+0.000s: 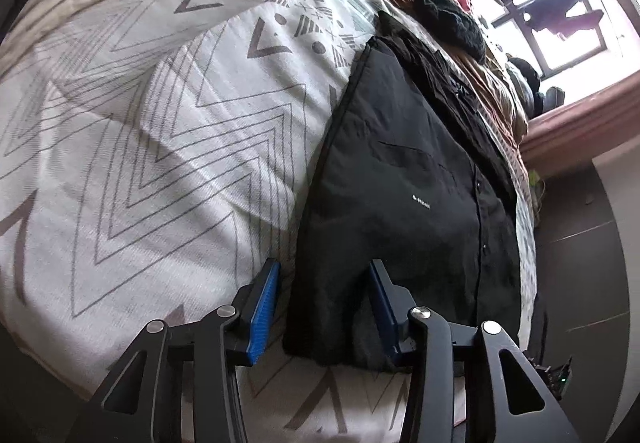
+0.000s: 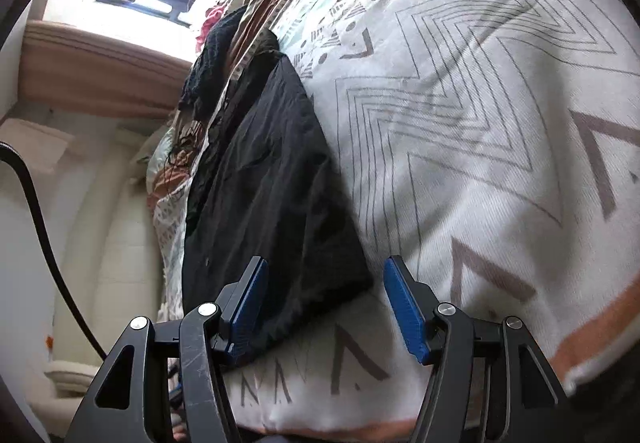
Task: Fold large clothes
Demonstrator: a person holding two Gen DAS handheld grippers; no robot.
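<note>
A black buttoned garment (image 1: 400, 183) with a small white logo lies flat as a long folded panel on the patterned bedspread (image 1: 160, 123). My left gripper (image 1: 324, 303) hovers over the garment's near left corner. Its blue pads (image 1: 264, 307) stand apart, with the corner between them and no visible pinch. In the right wrist view the same black garment (image 2: 272, 183) runs away from me. My right gripper (image 2: 326, 303) straddles its near right corner, with one pad (image 2: 404, 307) over the bedspread (image 2: 480, 123) and the other over the cloth. It is open too.
A heap of other clothes (image 1: 448, 15), dark knit, red and brown, sits at the bed's far end under a bright window (image 1: 540, 3). The bed edge drops to a dark floor (image 1: 580, 243). A black cable (image 2: 36, 211) hangs beside the bed.
</note>
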